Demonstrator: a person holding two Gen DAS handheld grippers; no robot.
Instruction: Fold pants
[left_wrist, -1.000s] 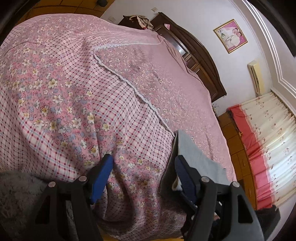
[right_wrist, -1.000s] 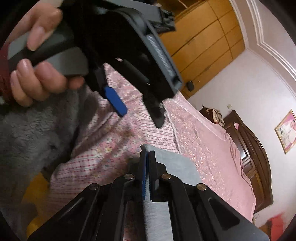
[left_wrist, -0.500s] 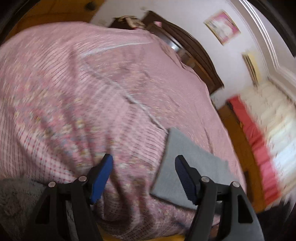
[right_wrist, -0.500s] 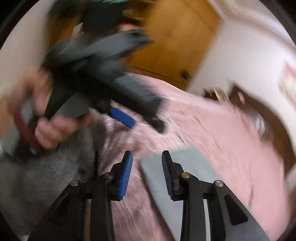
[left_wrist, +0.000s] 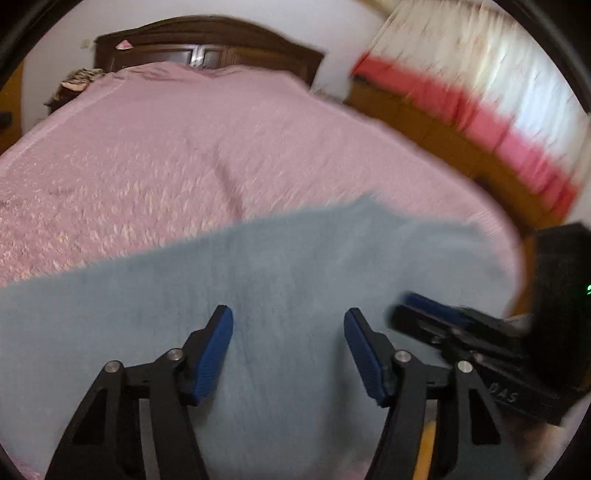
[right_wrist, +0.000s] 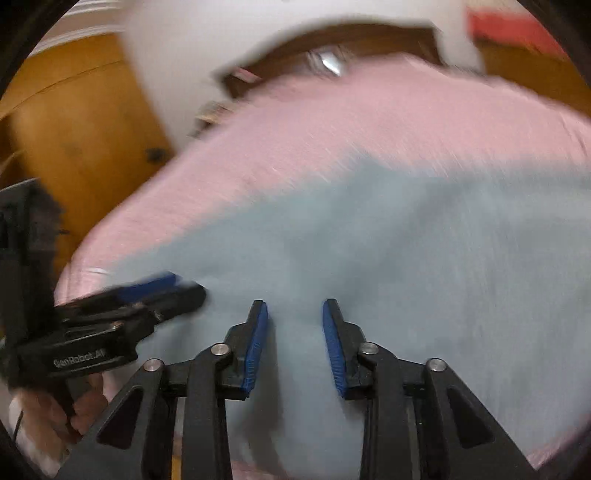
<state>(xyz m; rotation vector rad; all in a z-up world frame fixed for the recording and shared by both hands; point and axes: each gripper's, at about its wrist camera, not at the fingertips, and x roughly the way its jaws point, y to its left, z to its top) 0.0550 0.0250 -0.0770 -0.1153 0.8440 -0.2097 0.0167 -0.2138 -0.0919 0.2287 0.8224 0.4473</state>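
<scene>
The grey-blue pants (left_wrist: 280, 273) lie flat on the pink bedspread (left_wrist: 184, 140) near the bed's front edge; they also fill the right wrist view (right_wrist: 424, 258). My left gripper (left_wrist: 288, 332) is open and empty just above the pants. My right gripper (right_wrist: 293, 325) is open and empty over the pants too. The right gripper shows at the right of the left wrist view (left_wrist: 436, 317), and the left gripper at the left of the right wrist view (right_wrist: 159, 291). Both views are motion-blurred.
A dark wooden headboard (left_wrist: 207, 40) stands at the far end of the bed. A red and white curtain (left_wrist: 480, 85) hangs at the right over the wooden floor (left_wrist: 424, 125). A wooden wardrobe (right_wrist: 66, 122) stands at the left.
My right gripper has let go of the pants and opened. Both grippers have swung round to face the headboard, and the pants now lie spread below them.
</scene>
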